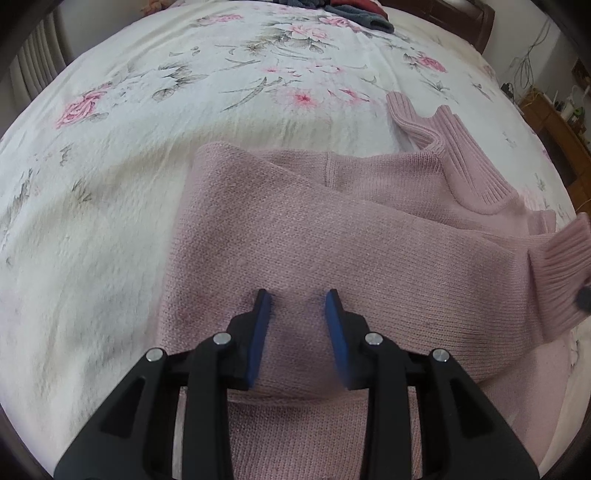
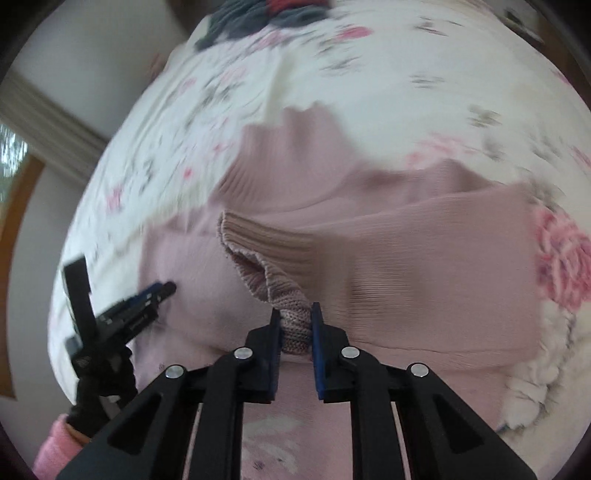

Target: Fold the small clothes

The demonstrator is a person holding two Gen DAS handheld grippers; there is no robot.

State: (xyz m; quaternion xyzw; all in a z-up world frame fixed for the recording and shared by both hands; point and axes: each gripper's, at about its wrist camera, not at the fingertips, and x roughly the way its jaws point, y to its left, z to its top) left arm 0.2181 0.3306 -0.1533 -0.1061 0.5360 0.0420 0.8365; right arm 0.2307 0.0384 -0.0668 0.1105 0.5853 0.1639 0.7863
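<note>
Left gripper (image 1: 298, 295) held low over the bed, pointing forward and slightly down, blue-padded fingers (image 1: 260, 325) spread apart with nothing between them. Directly beneath and ahead, a pink knitted sweater (image 1: 295, 229) lying flat on the bed, its folded body filling the space between and in front of the tips; whether the tips touch the knit cannot be told. Just beyond, one sleeve (image 1: 424, 236) laid across the body toward the right, its ribbed cuff (image 1: 565, 258) at the right edge of the left wrist view. Farther off, the ribbed collar (image 1: 424, 122) standing up from the bedspread (image 1: 147, 110), white with pink flowers. At the far end of the bed, a heap of dark grey and red clothes (image 1: 354, 11). Right gripper (image 2: 294, 312) angled forward over the same sweater, fingers (image 2: 317, 321) closed on a bunched fold of ribbed cuff (image 2: 295, 325), knit pinched between the blue pads and rising out of them in an open loop. Beyond the loop, the sleeve (image 2: 424, 258) stretched rightward over the sweater's body. To the lower left in the right wrist view, the left gripper (image 2: 162, 290) seen side-on, tips over the sweater's near edge, held by a gloved hand (image 2: 99, 391) with a pink cuffed wrist (image 2: 59, 446) below. Much of this view smeared by blur.
</note>
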